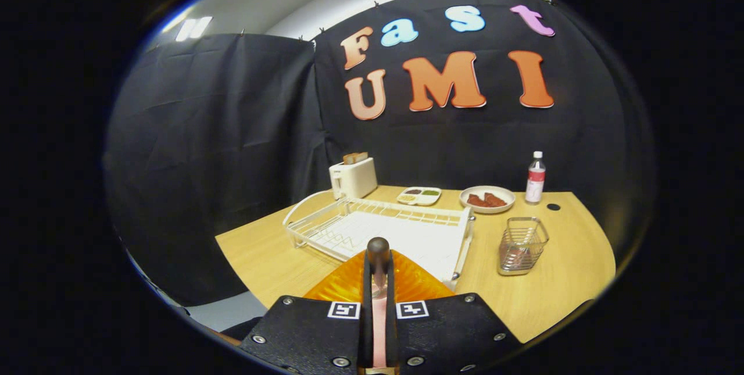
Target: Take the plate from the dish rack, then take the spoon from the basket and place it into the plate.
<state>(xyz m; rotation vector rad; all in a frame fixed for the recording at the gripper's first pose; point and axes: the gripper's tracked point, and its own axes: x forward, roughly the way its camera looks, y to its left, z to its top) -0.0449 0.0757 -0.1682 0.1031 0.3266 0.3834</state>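
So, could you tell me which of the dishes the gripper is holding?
The orange plate, pinched at its rim by the gripper; the sectioned tray and meat plate sit beyond the rack.

wooden table with rack, basket

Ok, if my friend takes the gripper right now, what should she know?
Gripper: shut on the orange plate, holding its rim, lifted just before the white dish rack.
Rack has no dishes in it; the plate is already out.
Wire basket stands right of the rack; something pinkish lies inside, likely the spoon, too small to be sure.
Left: set the plate on the table, fetch the spoon, put it in the plate.
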